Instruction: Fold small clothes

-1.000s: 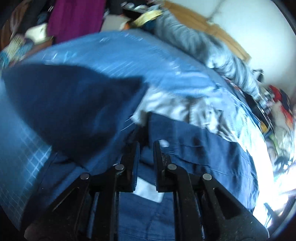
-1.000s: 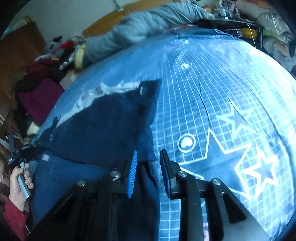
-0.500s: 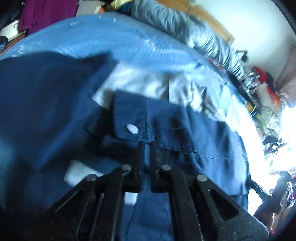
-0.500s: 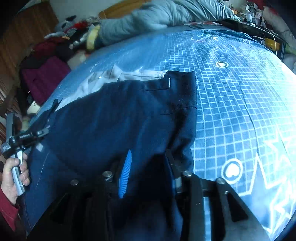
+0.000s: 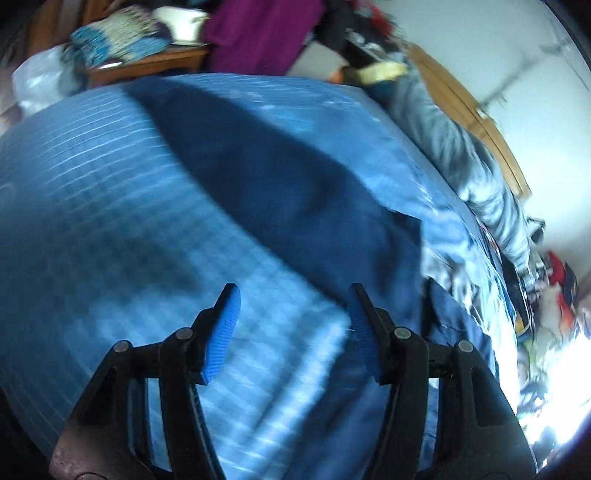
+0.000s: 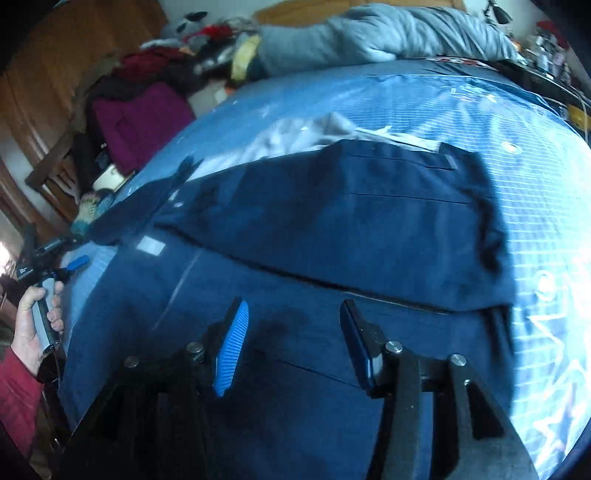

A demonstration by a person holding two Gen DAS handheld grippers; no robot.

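Note:
A pair of dark navy shorts [image 6: 332, 229] lies spread on the blue grid-patterned bedspread [image 6: 498, 122], with pale lining [image 6: 295, 136] showing at its far edge and one half folded over the other. My right gripper [image 6: 291, 339] is open and empty, just above the near part of the shorts. In the left wrist view the shorts [image 5: 295, 192] lie ahead and to the right. My left gripper [image 5: 291, 325] is open and empty over bare bedspread [image 5: 110, 221] at the garment's edge. It also shows in the right wrist view [image 6: 70, 266], held in a hand at far left.
A grey duvet [image 6: 388, 33] is bunched along the head of the bed. A purple garment [image 6: 136, 118] and piled clothes lie off the bed's left side by a wooden wardrobe [image 6: 55, 74]. Clutter [image 5: 546, 295] lines the far side.
Both grippers have opened and let go of the shorts. The shorts now lie folded flat. The left gripper has swung left off the garment; the right has pulled back.

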